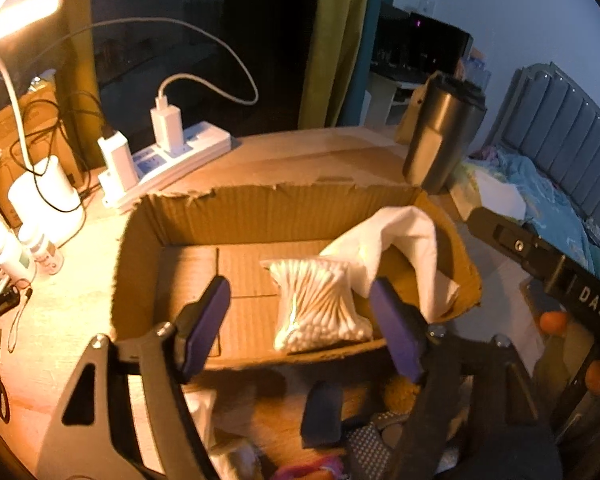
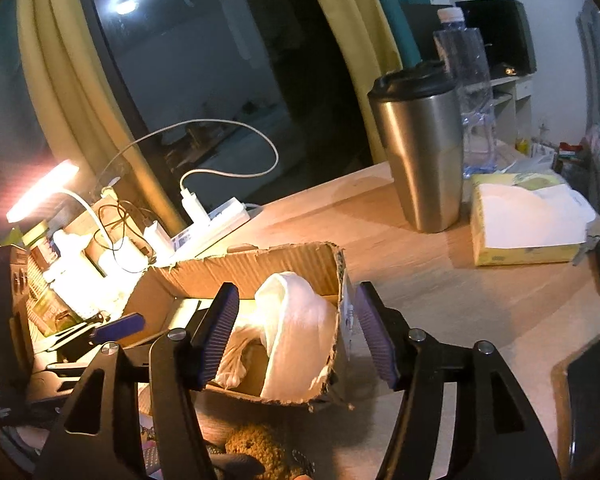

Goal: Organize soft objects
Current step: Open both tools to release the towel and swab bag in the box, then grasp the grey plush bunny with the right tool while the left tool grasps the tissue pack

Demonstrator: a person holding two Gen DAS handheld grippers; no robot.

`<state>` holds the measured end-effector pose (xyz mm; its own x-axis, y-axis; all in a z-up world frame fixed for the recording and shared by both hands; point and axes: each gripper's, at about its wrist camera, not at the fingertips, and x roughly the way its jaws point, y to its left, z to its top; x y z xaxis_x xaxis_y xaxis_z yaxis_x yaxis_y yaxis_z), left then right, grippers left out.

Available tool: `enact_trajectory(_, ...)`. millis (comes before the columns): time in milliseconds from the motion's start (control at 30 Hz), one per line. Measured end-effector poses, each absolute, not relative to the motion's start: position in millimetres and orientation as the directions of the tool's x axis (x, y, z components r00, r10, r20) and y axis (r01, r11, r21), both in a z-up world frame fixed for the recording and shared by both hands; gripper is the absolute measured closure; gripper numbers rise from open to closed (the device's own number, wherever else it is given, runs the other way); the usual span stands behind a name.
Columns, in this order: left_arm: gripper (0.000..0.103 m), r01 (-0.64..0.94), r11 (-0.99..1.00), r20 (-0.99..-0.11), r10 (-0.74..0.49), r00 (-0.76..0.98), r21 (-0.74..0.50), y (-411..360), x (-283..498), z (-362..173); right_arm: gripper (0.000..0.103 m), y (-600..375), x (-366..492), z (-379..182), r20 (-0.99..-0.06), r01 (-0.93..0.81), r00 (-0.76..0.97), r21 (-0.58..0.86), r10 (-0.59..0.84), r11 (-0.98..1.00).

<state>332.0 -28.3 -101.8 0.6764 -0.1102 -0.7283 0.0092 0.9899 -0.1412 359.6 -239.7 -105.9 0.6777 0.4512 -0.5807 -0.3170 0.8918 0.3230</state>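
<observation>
An open cardboard box [image 1: 284,208] sits on the wooden desk. A clear bag of cotton swabs [image 1: 320,312] lies on the box floor, and a white cloth [image 1: 400,240] is draped over the right corner. My left gripper [image 1: 300,324] hovers over the near wall, open. The swab bag lies between its purple pads, and neither pad touches it. In the right wrist view my right gripper [image 2: 296,332] is open around the white cloth [image 2: 296,320], which hangs over the box's torn corner [image 2: 336,344]. The pads do not press on the cloth. One left finger [image 2: 120,326] shows at the left.
A steel tumbler [image 2: 420,160], a water bottle [image 2: 468,92] and a yellow tissue box [image 2: 528,224] stand right of the box. A power strip [image 1: 172,156] with chargers, cables and a lit lamp [image 2: 44,190] crowd the left. A brown plush item [image 2: 256,452] and dotted fabric [image 1: 368,448] lie in front.
</observation>
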Motion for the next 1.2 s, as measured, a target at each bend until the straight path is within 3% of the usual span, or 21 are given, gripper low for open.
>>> enact_trajectory(167, 0.023, 0.002, 0.986, -0.698, -0.118, 0.707, -0.165, -19, 318, -90, 0.039, -242, 345, -97, -0.576, -0.303, 0.7, 0.296, 0.422, 0.906)
enact_trajectory(1200, 0.023, -0.02, 0.977, -0.623, -0.119, 0.773, -0.213, 22, 230, -68, 0.039, -194, 266, -75, -0.573, -0.366, 0.709, 0.199, 0.411, 0.909)
